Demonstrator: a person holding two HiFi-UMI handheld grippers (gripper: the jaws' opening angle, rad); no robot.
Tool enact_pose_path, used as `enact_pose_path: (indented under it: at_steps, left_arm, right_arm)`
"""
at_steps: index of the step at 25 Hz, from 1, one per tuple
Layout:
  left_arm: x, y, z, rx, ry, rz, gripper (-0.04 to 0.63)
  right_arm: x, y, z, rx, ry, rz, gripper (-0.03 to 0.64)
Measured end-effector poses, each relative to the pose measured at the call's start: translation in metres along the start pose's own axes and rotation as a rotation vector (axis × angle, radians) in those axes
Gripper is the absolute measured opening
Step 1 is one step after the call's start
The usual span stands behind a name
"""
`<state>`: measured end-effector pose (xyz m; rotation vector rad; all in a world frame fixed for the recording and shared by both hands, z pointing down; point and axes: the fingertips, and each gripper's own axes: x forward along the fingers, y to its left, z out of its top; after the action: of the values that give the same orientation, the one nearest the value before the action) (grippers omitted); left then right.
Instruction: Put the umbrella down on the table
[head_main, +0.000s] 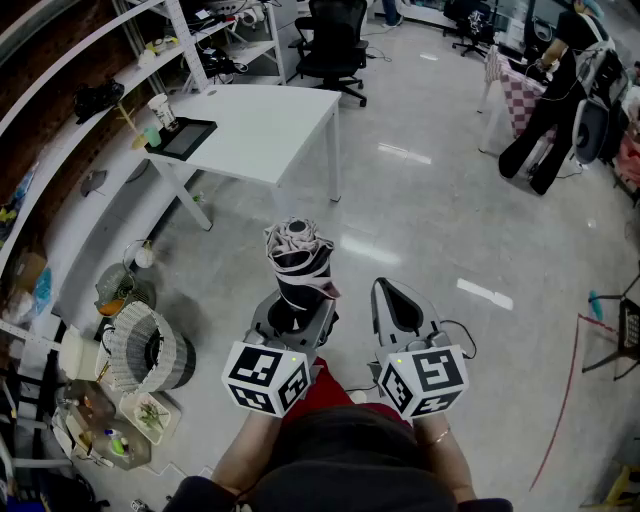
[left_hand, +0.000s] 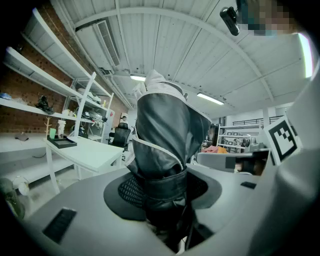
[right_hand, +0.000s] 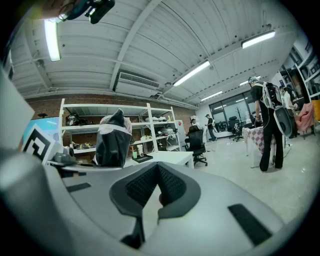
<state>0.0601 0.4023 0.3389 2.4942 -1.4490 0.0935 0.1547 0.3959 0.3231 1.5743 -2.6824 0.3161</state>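
Gripping with left tool (head_main: 298, 308): jaws clamped on lower end of folded umbrella (head_main: 300, 255), held upright. My right tool (head_main: 392, 292) closed, empty, just beside. Worktop (head_main: 270, 130) well ahead across floor. Carry and set-down both left, I judge.

Left gripper (left_hand: 163, 197) clamped on folded black umbrella (left_hand: 165, 135), white table (left_hand: 92, 152) beyond

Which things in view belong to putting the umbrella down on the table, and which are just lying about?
Job in hand: folded black-and-grey fabric umbrella, gripped in the left tool; white rectangular table, where it goes; right tool, empty.
Lying about: black flat tray on that table; black office chair; white wall shelves.
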Motion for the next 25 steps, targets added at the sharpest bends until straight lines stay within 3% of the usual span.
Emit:
enact_pose_path:
  at_steps: [11,25]
  left_arm:
    - [-0.001,0.008,-0.004,0.007,0.004,0.044,0.197]
    - [0.017,0.020,0.004,-0.010,-0.001,0.106,0.198]
  right_arm:
    - [-0.005,0.005,-0.023,0.024,0.039,0.072,0.018]
    - [0.008,-0.029,-0.018,0.045,0.068,0.048,0.018]
